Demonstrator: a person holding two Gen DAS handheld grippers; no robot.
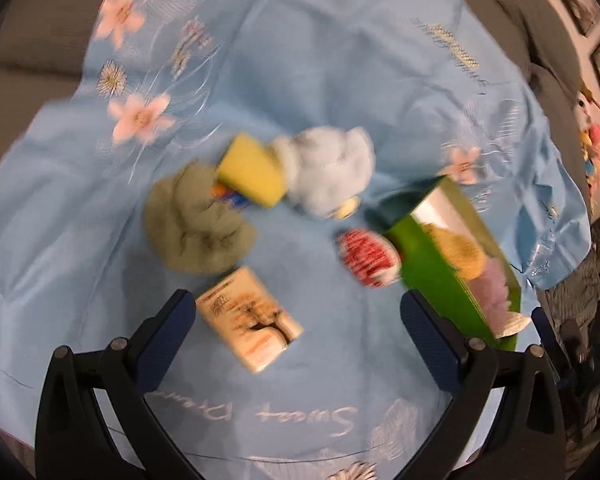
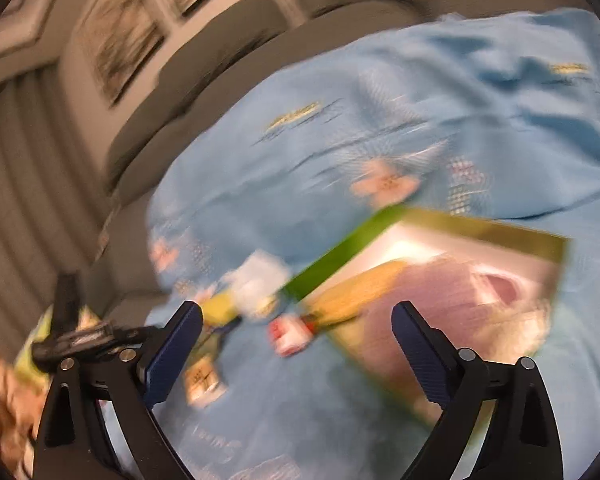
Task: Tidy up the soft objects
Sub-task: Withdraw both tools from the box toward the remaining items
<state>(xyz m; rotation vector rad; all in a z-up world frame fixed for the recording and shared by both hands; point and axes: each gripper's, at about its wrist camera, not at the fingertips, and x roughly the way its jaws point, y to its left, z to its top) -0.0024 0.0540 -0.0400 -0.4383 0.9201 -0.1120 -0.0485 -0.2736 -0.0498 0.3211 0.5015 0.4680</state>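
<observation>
On a light blue sheet [image 1: 300, 60] lie a grey-green cloth [image 1: 196, 224], a yellow sponge [image 1: 252, 174], a pale blue plush [image 1: 328, 168], a red-and-white soft ball [image 1: 368, 258] and a tissue pack [image 1: 250, 318]. A green box [image 1: 440, 276] at right holds a yellow item [image 1: 458, 250] and a lilac one [image 1: 494, 284]. My left gripper [image 1: 296, 320] is open, its jaws either side of the tissue pack, above it. My right gripper [image 2: 296, 334] is open and empty, near the green box [image 2: 332, 256]; this view is blurred.
Grey sofa cushions [image 2: 220, 80] border the sheet at the back. Framed pictures [image 2: 116, 40] hang on the wall. A colourful toy [image 1: 590, 140] stands at the far right. The other gripper's black body [image 2: 80, 336] shows at the right view's left.
</observation>
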